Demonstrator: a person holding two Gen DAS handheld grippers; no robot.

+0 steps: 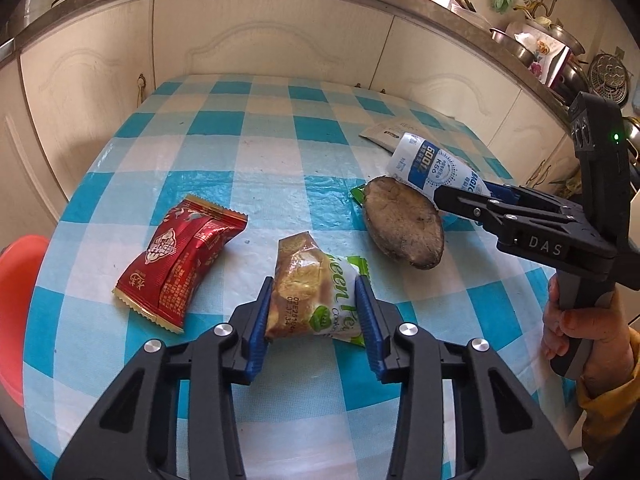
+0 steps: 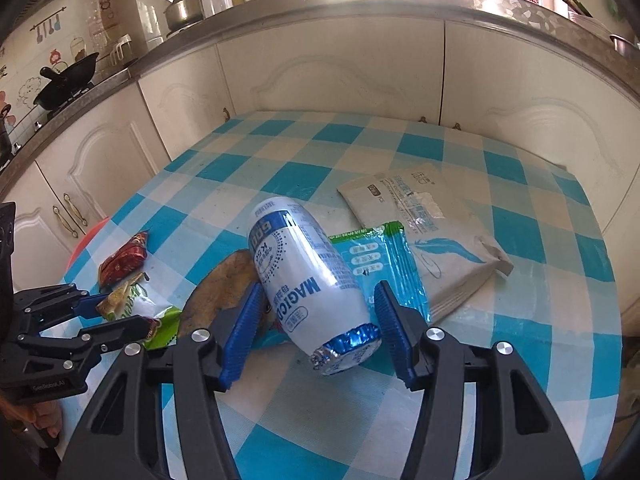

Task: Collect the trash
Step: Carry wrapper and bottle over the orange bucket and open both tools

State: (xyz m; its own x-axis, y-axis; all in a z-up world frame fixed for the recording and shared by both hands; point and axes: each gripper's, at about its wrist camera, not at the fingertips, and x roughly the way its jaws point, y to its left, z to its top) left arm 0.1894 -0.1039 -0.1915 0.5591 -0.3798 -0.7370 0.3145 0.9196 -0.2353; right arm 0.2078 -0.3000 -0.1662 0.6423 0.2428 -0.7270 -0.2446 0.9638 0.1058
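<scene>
My left gripper [image 1: 316, 312] has its blue pads closed on a green-and-white cookie wrapper [image 1: 312, 300], held just above the checked table [image 1: 240, 160]. The wrapper also shows in the right wrist view [image 2: 136, 304]. My right gripper [image 2: 320, 320] straddles a white-and-blue drink bottle [image 2: 304, 276] with a foil top; the left pad touches it, the right pad stands apart. The bottle tilts up off the table. The bottle [image 1: 432, 168] and right gripper [image 1: 460, 200] show in the left wrist view.
A red snack wrapper [image 1: 180, 256], a brown peel piece [image 1: 404, 224], a blue-green wrapper [image 2: 384, 256] and a grey wipes pack [image 2: 432, 232] lie on the table. A red basin [image 1: 20, 312] sits left, below the table edge. Cabinets stand behind.
</scene>
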